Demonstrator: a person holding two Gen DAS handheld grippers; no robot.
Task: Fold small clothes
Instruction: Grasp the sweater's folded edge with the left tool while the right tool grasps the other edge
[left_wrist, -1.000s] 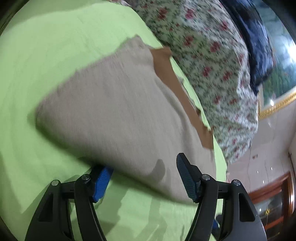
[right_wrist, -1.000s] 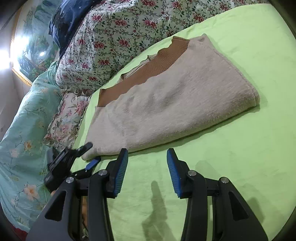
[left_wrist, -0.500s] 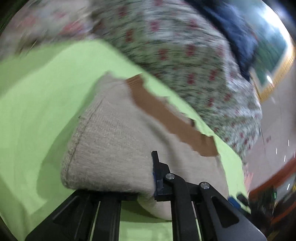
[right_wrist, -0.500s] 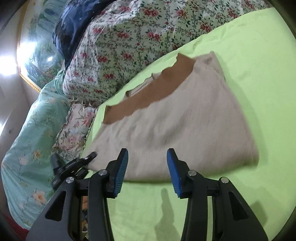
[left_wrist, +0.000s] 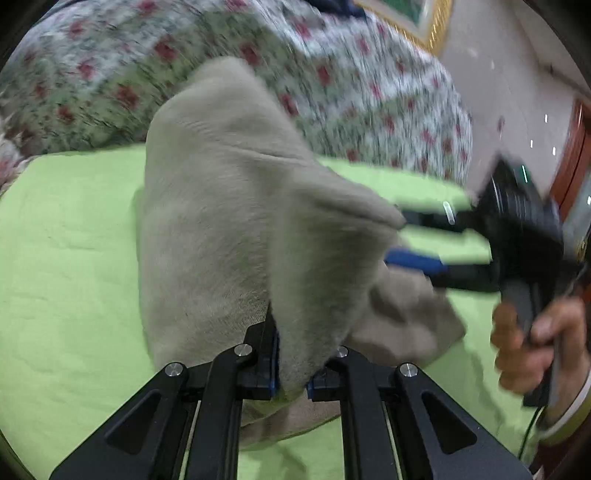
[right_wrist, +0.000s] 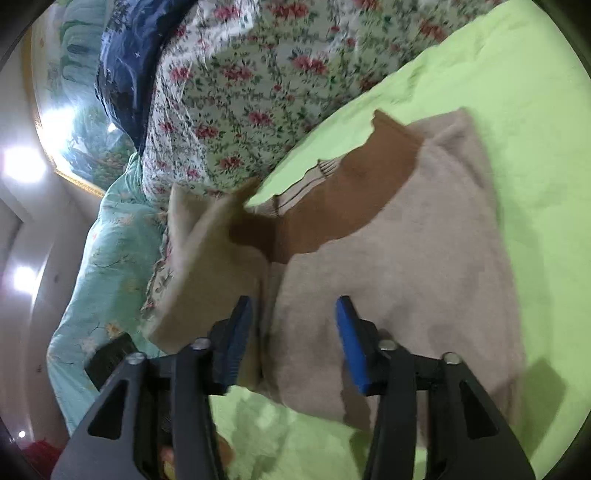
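A beige knit sweater (right_wrist: 424, 258) with a brown ribbed band (right_wrist: 343, 199) lies part-folded on the lime-green bed (left_wrist: 66, 258), one side lifted off the sheet. The left claw (left_wrist: 291, 369) is pinched tight on a bunch of the knit – the cloth tents up from its pads. The right claw (right_wrist: 291, 332), its jaws just widening, stands spread over the near edge of the sweater, gripping nothing. The knit looks soft, light and limp, likely to sag wherever it is unsupported; a corner or the folded hem seems the sound place to take hold. A floral quilt (right_wrist: 251, 85) crowds the far side – open green sheet lies to the near side and right for laying the fold.
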